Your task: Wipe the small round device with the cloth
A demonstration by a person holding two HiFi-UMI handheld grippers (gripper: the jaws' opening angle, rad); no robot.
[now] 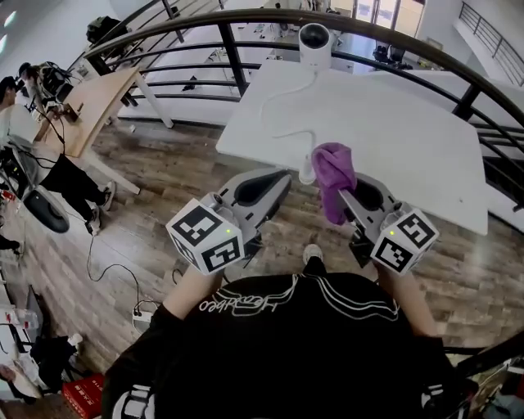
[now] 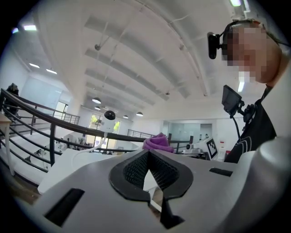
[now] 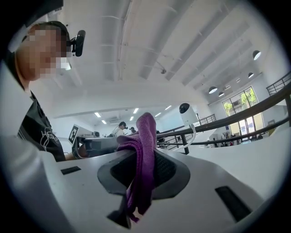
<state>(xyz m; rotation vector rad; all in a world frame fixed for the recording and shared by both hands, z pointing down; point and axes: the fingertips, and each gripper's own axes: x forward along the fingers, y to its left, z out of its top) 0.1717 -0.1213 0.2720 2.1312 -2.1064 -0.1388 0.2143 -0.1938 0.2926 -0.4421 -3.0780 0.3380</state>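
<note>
The small round device (image 1: 315, 45), a white camera with a dark lens face, stands at the far edge of the white table (image 1: 393, 123); its white cable (image 1: 274, 106) trails toward me. My right gripper (image 1: 345, 195) is shut on a purple cloth (image 1: 334, 176), which bunches above the jaws and hangs below them. In the right gripper view the cloth (image 3: 144, 157) runs between the pads, with the device (image 3: 186, 113) far ahead. My left gripper (image 1: 281, 178) is shut and holds nothing; its view shows closed pads (image 2: 136, 170), the cloth (image 2: 158, 142) and the device (image 2: 109, 116) beyond. Both grippers hover near the table's front edge.
A dark metal railing (image 1: 246, 20) curves round behind the table. A wooden table (image 1: 94, 102) stands at the left with people (image 1: 33, 86) near it. Wood flooring (image 1: 164, 188) lies below, with a cable and a power strip (image 1: 143, 315) on it.
</note>
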